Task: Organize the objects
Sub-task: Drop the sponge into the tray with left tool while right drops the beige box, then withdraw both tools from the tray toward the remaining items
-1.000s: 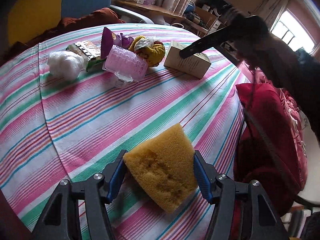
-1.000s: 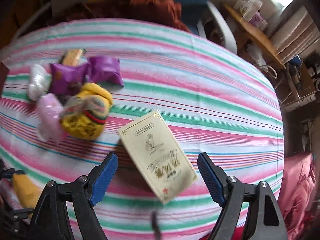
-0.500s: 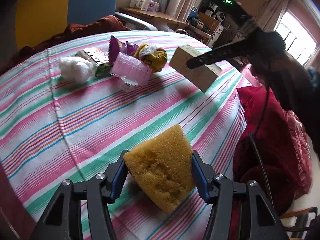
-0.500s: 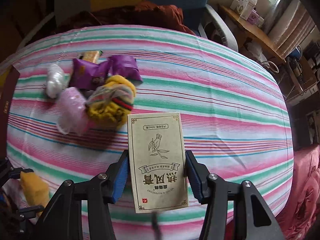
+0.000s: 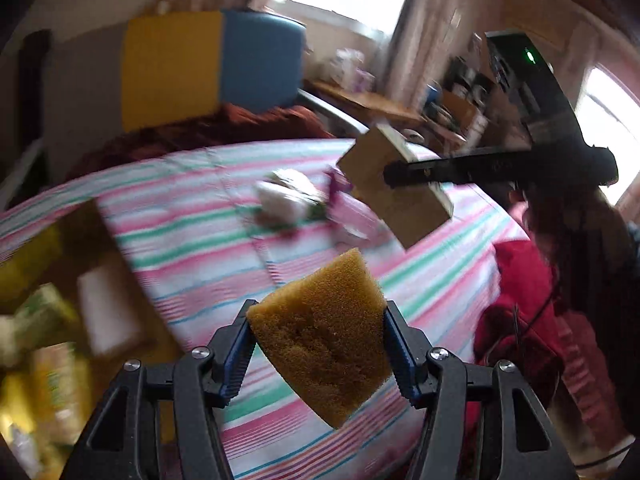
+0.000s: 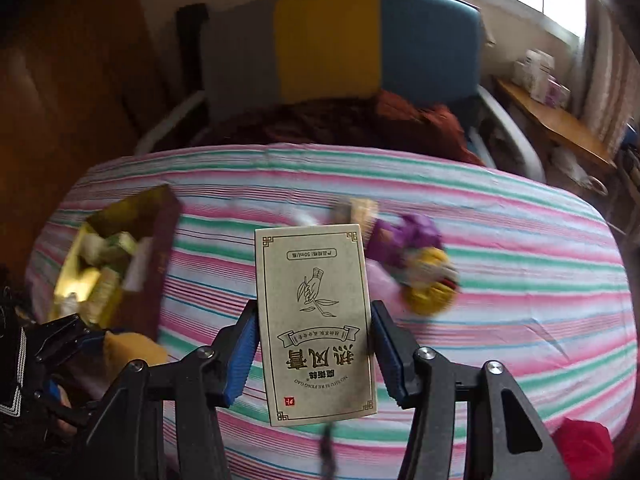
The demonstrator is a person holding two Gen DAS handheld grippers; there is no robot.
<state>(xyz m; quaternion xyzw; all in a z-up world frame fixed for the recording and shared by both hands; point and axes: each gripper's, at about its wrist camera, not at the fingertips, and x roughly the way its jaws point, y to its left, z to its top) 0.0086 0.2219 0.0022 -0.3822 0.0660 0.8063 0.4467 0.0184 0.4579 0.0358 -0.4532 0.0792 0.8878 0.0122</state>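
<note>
The left gripper has its blue-padded jaws pressed against both sides of a yellow-brown wedge-shaped sponge, holding it in the air above the near edge of the pink, green and white striped tablecloth. The right gripper clamps a flat beige cardboard box printed with a hand-and-sprig drawing, also lifted clear of the cloth. At the left edge of the bed-like surface stands an open dark red box with a gold lining, partly filled with what look like small packets, though blur hides the detail. Near the middle of the cloth lies a cluster: a purple foil pouch, a yellow knitted item and a white wad.
</note>
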